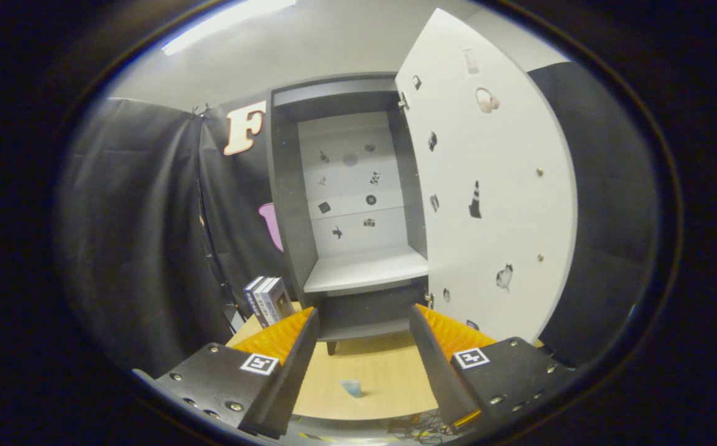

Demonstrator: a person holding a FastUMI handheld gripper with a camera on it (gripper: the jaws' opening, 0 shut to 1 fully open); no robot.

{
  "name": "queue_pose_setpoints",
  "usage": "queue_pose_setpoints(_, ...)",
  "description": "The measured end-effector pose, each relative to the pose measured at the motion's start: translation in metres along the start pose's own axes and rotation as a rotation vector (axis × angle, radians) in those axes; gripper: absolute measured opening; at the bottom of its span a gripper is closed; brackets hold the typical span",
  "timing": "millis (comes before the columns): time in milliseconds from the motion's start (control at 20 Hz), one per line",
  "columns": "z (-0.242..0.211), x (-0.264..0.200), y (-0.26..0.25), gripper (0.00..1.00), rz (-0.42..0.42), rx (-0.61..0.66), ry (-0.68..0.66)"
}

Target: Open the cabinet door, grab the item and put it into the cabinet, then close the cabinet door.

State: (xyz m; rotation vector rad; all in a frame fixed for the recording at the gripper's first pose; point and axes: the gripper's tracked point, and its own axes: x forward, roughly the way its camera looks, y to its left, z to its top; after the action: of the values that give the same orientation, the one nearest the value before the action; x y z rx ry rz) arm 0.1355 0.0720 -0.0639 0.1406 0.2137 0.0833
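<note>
Held back from the cabinet, the hand-held gripper faces its open front with its fingers spread wide apart and nothing between them, which suits a moment when the door work is over and the picking up has not begun. The cabinet door stands swung fully out to the right of the cabinet, hinged on the cabinet's right side, so the opening is clear and nothing blocks a reach onto the shelf inside. That shelf lies bare, low in the cabinet, ready to take whatever goes in. Small picture stickers dot the cabinet's back wall and the door's inner face. The cabinet stands on short legs at the far side of the table. In front of the cabinet, on the bare table top and nearer the fingers, lies a small pale blue thing; I take it for the item to be stored, though it is too small to say what it is. To the left of the cabinet, just beside its side wall, a few books stand upright. By my reckoning the next move is down towards that blue thing, fingers kept open until they straddle it.
</note>
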Motion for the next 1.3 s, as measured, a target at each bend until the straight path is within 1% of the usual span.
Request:
queue_pose_setpoints(150, -0.023, -0.002, 0.009, 0.88, 0.012, -0.005, 0.086)
queue_pose_setpoints(350, -0.052, -0.004, 0.015, 0.88, 0.020, 0.000, 0.189)
queue_pose_setpoints(550, -0.079, -0.006, 0.009, 0.88, 0.006, -0.030, 0.287)
queue_pose_setpoints(700, -0.098, -0.007, 0.010, 0.88, 0.004, -0.022, 0.354)
queue_pose_setpoints(900, -0.119, -0.010, -0.001, 0.88, -0.021, -0.059, 0.432)
queue_pose_setpoints(1100, -0.134, -0.013, -0.002, 0.88, -0.034, -0.036, 0.493)
queue_pose_setpoints(1200, -0.138, -0.015, 0.002, 0.88, -0.028, -0.015, 0.519)
queue_pose_setpoints(1250, -0.141, -0.016, 0.003, 0.87, -0.024, -0.010, 0.532)
queue_pose_setpoints(1300, -0.142, -0.015, 0.002, 0.81, -0.025, -0.013, 0.537)
